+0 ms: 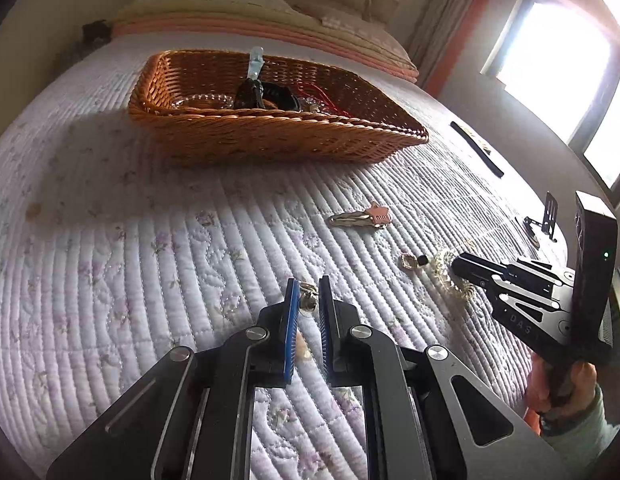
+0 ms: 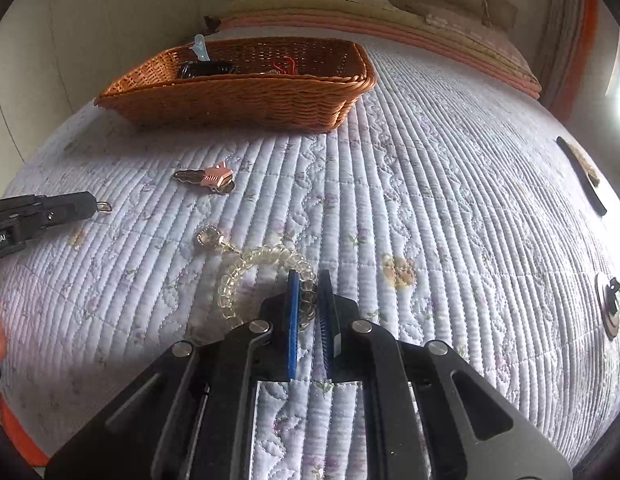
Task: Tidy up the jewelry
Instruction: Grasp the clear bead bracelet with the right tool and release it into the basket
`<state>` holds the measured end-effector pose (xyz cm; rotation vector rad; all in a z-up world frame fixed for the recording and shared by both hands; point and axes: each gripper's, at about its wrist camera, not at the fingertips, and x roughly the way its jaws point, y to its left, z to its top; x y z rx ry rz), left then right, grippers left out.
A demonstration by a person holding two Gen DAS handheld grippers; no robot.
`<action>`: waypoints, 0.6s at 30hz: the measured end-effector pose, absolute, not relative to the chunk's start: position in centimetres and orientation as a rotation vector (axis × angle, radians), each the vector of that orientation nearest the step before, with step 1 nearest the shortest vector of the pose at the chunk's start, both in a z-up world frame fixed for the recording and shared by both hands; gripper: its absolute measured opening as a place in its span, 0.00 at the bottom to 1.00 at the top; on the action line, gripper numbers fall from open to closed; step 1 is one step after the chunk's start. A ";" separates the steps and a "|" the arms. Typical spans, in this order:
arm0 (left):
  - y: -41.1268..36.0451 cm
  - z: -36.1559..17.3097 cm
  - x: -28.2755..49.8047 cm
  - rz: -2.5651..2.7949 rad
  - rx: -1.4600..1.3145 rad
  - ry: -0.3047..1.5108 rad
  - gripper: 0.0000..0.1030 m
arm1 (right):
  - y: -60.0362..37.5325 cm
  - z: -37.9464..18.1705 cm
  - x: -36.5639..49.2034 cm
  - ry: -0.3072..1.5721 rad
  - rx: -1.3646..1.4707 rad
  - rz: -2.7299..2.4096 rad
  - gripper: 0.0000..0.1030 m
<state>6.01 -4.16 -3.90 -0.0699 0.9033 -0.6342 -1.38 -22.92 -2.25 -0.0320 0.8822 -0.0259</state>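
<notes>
My left gripper (image 1: pixel 308 294) has its jaws narrowed around a small silver metal ring (image 1: pixel 307 300) lying on the quilted bed (image 1: pixel 129 240); whether they grip it yet I cannot tell. My right gripper (image 2: pixel 308 296) brackets the clear beaded coil bracelet (image 2: pixel 245 280), contact equally unclear. I judge this the pick-up step; next, close, lift and carry to the woven brown wicker basket (image 1: pixel 269 136). The basket's contents are partly hidden by its rim, and the ring is blurred.
</notes>
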 end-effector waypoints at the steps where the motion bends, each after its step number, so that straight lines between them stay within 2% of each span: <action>1: -4.1 -3.9 5.9 -0.632 -0.075 0.901 0.08 | -22.9 -2.2 -1.4 0.875 -0.033 -0.030 0.07; 5: -3.5 -2.6 5.7 -0.644 -0.104 0.855 0.08 | -23.5 -1.0 -1.8 0.833 0.020 -0.016 0.07; 10: -3.6 1.4 6.7 -0.647 -0.114 0.747 0.08 | -23.8 4.6 -0.6 0.708 0.064 0.027 0.07; 14: -4.1 4.9 9.6 -0.617 -0.116 0.658 0.08 | -23.8 8.9 3.1 0.626 0.093 0.044 0.07; 18: -4.8 6.1 13.9 -0.576 -0.120 0.634 0.08 | -24.3 10.7 8.3 0.621 0.127 0.056 0.07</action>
